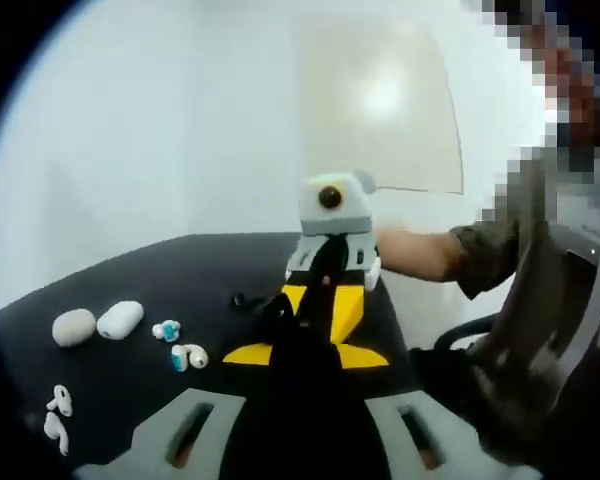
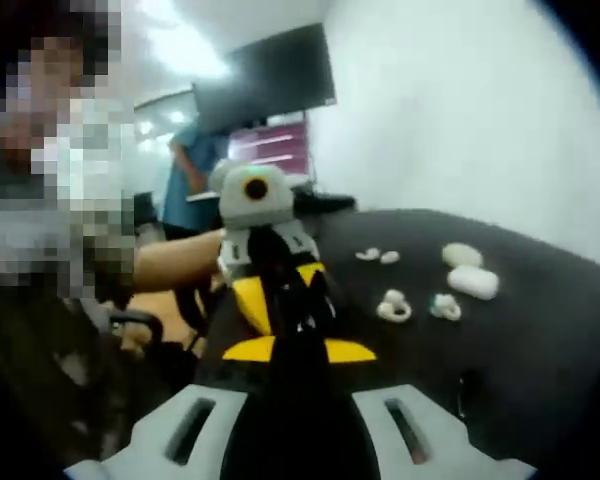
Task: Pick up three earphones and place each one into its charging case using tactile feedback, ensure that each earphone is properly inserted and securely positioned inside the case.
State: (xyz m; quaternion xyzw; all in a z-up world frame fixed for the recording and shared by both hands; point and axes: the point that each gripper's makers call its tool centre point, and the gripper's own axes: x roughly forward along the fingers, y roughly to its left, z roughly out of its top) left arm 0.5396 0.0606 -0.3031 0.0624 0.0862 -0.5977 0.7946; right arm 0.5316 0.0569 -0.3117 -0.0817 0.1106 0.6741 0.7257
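Earphones [image 1: 185, 355], white with blue tips, lie beside two pale cases [image 1: 120, 319].

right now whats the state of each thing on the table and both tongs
left tongs: shut, holding nothing that shows, tips against the right tongs
right tongs: shut, holding nothing that shows
two charging cases: closed, side by side on the black table
white earphone pair: loose on the table
blue and white earphones: loose beside the cases, not inserted

Black table [image 1: 180, 270], white cases [image 1: 120, 319], yellow-and-black tongs [image 1: 310, 330]
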